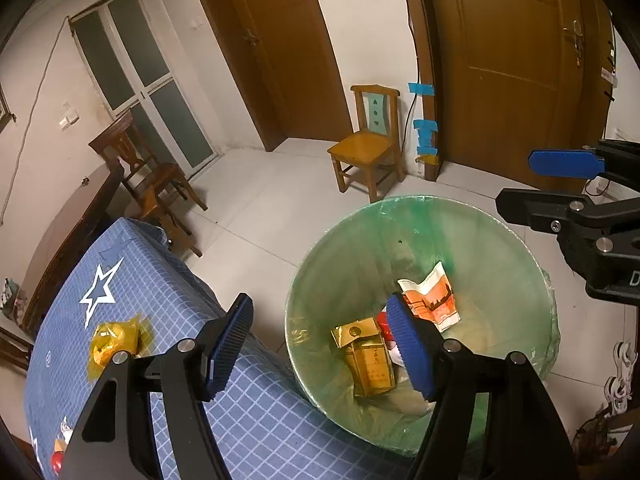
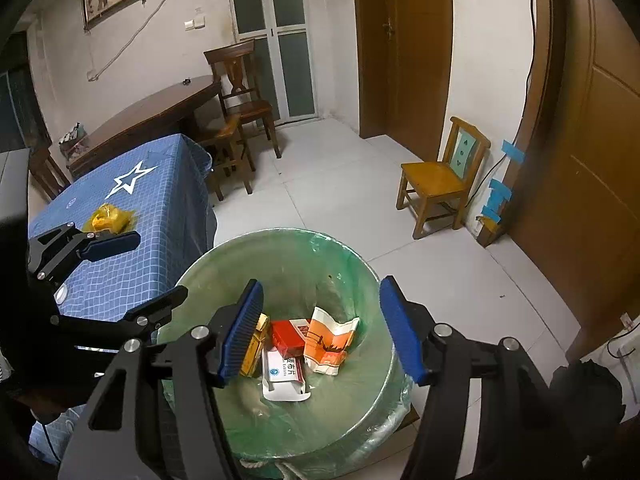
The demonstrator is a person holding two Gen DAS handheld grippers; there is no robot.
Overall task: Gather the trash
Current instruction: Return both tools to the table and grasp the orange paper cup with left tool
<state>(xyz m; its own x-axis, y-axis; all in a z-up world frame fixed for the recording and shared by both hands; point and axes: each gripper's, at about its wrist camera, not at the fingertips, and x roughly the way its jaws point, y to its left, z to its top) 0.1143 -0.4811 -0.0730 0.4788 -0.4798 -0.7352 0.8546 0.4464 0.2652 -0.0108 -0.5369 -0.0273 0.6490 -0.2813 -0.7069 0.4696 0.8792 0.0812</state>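
item: green-lined bin (image 2: 360, 280), holding a gold box (image 1: 368, 360), red box (image 2: 286, 338), white box (image 2: 284, 372) and orange wrapper (image 2: 330, 340); left hand-held gripper (image 1: 320, 348) and right hand-held gripper (image 2: 320, 332) above the bin, jaws apart, nothing between; yellow wrapper (image 1: 114, 340) lies on the blue surface (image 1: 160, 288) beside the bin; advice: lift clear of the bin rim before reaching for it

Green-lined bin (image 2: 360, 276), blue checked tablecloth (image 2: 132, 276) with white star (image 2: 132, 182), yellow wrapper (image 2: 108, 216), orange-white packet (image 2: 330, 340)

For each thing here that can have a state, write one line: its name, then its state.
Left tongs: open, empty, over the bin.
Right tongs: open, empty, over the bin.
Bin: lined with a green bag, holding trash.
Gold box: in the bin.
Orange packet: in the bin, crumpled.
Yellow wrapper: on the blue table, uncollected.
Brown doors: shut.
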